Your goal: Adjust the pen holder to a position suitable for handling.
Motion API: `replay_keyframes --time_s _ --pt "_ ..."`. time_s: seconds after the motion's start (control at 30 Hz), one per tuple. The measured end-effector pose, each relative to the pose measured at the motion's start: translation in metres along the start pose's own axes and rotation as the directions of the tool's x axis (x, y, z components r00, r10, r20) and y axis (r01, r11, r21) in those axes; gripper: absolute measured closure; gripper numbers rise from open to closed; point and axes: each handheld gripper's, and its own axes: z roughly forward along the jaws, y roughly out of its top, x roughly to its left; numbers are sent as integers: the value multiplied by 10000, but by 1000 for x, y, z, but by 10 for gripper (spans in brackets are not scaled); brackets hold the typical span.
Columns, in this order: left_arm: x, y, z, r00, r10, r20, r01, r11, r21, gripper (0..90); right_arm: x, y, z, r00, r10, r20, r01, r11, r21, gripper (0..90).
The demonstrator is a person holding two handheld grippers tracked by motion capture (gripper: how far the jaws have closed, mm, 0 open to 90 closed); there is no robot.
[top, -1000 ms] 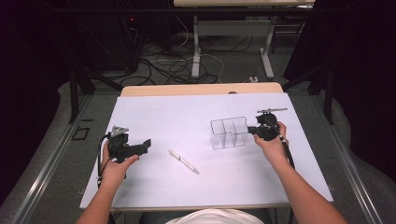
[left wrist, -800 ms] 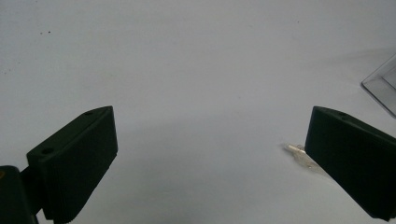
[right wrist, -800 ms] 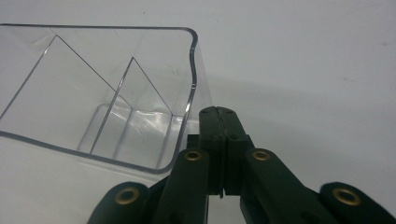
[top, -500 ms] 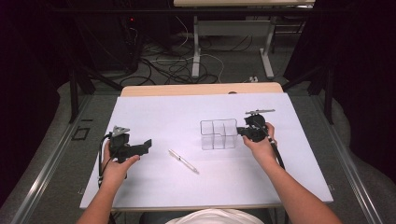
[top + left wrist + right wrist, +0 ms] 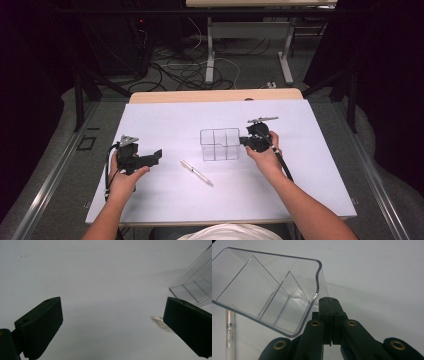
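A clear plastic organizer (image 5: 220, 145) with several compartments stands in the middle of the white table top (image 5: 165, 120). My right gripper (image 5: 245, 141) is at its right side, jaws shut on the organizer's side wall; in the right gripper view the jaws (image 5: 328, 300) meet at the wall's lower edge of the organizer (image 5: 262, 282). A white pen (image 5: 196, 172) lies in front of the organizer, also visible as the pen (image 5: 230, 337). My left gripper (image 5: 157, 156) is held at the left, open and empty, pointing toward the pen. Its jaws (image 5: 112, 307) stand wide apart, with the pen tip (image 5: 160, 321) and organizer (image 5: 195, 282) beyond.
The table's wooden back edge (image 5: 215, 95) runs behind the white top. Past it, cables (image 5: 190, 70) lie on the floor around another desk's legs (image 5: 210, 55). Bare white surface stretches left of the organizer and along the front edge.
My right gripper has moved left across the table, and the organizer has gone with it toward the centre. The left gripper and the pen have stayed put.
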Motion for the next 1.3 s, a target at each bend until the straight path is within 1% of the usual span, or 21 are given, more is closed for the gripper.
replay_keyframes --time_s 0.07,0.13,0.17,0.23,0.37,0.43,0.5,0.6,0.63,0.83,0.97,1.0,1.03,1.1,1.17,1.23,1.3 --pt "0 0 0 10000 -3 8 3 10000 3 27 1 0 1 10000 -26 4 26 10000 -39 900" --pt "0 0 -1 10000 -4 10 4 10000 19 27 1 -1 0 10000 -40 -12 40 10000 45 900" --pt "0 0 0 10000 -4 18 4 10000 -22 27 3 -2 0 10000 45 -72 -45 9999 114 900" --pt "0 0 0 10000 23 10 -23 10000 -7 27 3 -4 -1 9999 -49 -94 50 9999 142 900" --pt "0 0 0 10000 40 17 -40 10000 -14 27 3 -7 -2 9998 28 -200 -21 9995 305 900" --pt "0 0 0 10000 35 19 -35 10000 -14 28 4 -10 -4 9997 -68 -242 77 9993 379 900" --pt "0 0 0 10000 40 18 -40 10000 0 28 4 -11 -5 9997 -136 -195 143 9993 358 900" --pt "0 0 0 10000 48 30 -48 10000 3 29 5 -12 -5 9996 -85 -265 94 9994 340 900" --pt "0 0 0 10000 49 49 -49 10000 -3 29 6 -12 -6 9997 -121 -223 131 9990 426 900" --pt "0 0 0 10000 47 44 -47 10000 17 29 7 -14 -7 9994 -92 -322 108 9987 500 900" --pt "0 0 1 10000 52 51 -52 10000 37 29 7 -15 -7 9992 -195 -362 214 9984 530 900" --pt "0 0 1 10000 49 51 -50 10000 38 29 8 -15 -8 9989 -287 -381 309 9979 575 885" --pt "0 0 1 10000 45 56 -45 10000 38 29 8 -16 -8 9983 -368 -441 390 9980 503 872" --pt "0 0 0 10000 44 65 -44 10000 27 29 7 -15 -10 9983 -445 -367 466 9972 592 855" --pt "0 0 1 10000 16 46 -16 10000 -15 29 7 -14 -11 9982 -412 -429 438 9972 600 846" --pt "1 0 0 10000 3 55 -3 10000 64 30 5 -13 -14 9979 -367 -535 395 9978 528 813" --pt "1 0 0 10000 -8 34 9 10000 -10 32 3 -12 -16 9976 -341 -609 366 9985 415 793"
